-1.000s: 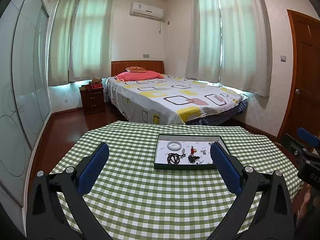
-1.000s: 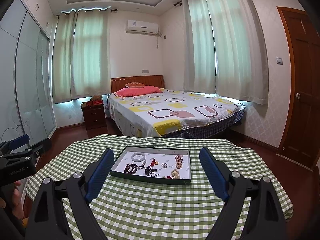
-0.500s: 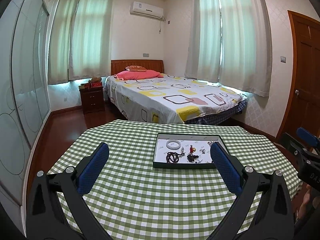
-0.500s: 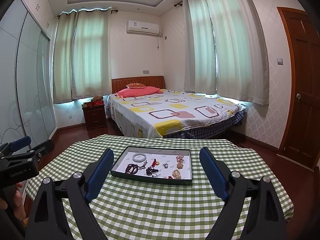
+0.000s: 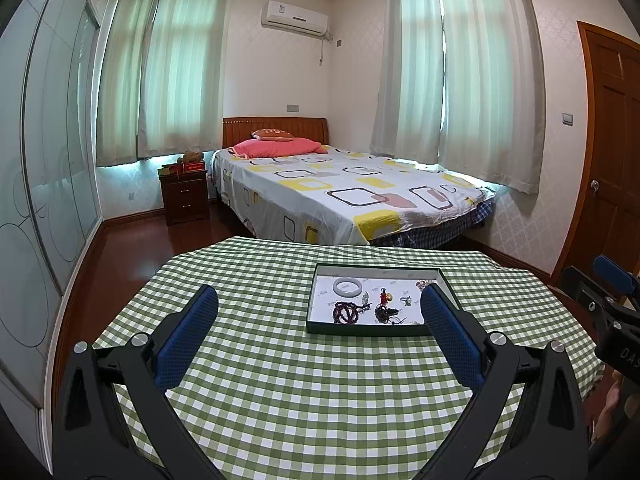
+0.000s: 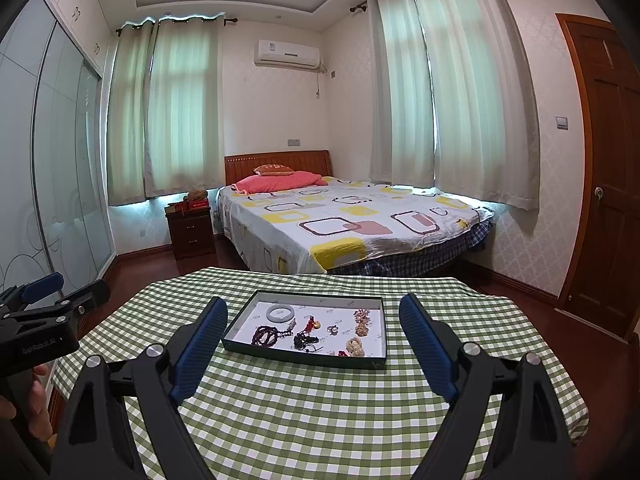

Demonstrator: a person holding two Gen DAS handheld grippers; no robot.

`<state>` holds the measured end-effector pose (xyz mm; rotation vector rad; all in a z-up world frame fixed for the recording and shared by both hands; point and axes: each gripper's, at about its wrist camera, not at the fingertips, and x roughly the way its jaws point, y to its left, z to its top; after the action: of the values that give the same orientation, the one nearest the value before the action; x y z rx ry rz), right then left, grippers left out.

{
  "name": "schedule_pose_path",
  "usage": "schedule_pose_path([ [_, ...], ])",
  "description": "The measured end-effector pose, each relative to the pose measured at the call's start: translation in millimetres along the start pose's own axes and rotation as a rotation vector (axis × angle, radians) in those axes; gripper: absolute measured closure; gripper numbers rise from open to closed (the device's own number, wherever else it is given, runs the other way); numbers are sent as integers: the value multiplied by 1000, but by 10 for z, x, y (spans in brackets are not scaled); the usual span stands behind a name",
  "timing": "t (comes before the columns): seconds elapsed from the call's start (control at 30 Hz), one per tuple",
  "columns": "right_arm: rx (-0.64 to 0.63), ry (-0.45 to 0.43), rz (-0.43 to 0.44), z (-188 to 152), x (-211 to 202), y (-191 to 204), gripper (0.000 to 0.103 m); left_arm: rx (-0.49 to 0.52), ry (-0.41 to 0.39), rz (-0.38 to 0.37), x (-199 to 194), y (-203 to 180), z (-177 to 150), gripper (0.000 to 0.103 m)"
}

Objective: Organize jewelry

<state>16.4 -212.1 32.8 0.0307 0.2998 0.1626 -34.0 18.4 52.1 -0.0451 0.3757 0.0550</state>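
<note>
A dark shallow tray (image 5: pixel 316 284) (image 6: pixel 240 322) with a white floor lies on the green checked table. In it are a pale bangle (image 5: pixel 347 286) (image 6: pixel 280 313), a dark bead string (image 5: pixel 346 313) (image 6: pixel 265 335), a red charm (image 6: pixel 310 324), a ring (image 6: pixel 332 329) and beige bead clusters (image 6: pixel 362 317). My left gripper (image 5: pixel 318 298) is open and empty, held above the table short of the tray. My right gripper (image 6: pixel 313 308) is open and empty, also short of the tray. Each gripper shows at the edge of the other's view.
The green checked tablecloth (image 5: pixel 320 380) covers the table. Behind it stand a bed (image 5: pixel 344 192), a dark nightstand (image 5: pixel 184 192) and curtained windows. A wooden door (image 6: pixel 608 184) is at the right, sliding wardrobe doors at the left.
Both grippers have drawn back or lifted a little, so the tray sits slightly farther off in both views. Nothing in the tray has moved.
</note>
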Motion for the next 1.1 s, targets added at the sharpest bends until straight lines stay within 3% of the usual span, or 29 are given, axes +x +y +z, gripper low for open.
schedule_pose_path([
  [1.1,-3,10,3,-53,8,19,18,-2,17,9,-13,35,-37,4],
])
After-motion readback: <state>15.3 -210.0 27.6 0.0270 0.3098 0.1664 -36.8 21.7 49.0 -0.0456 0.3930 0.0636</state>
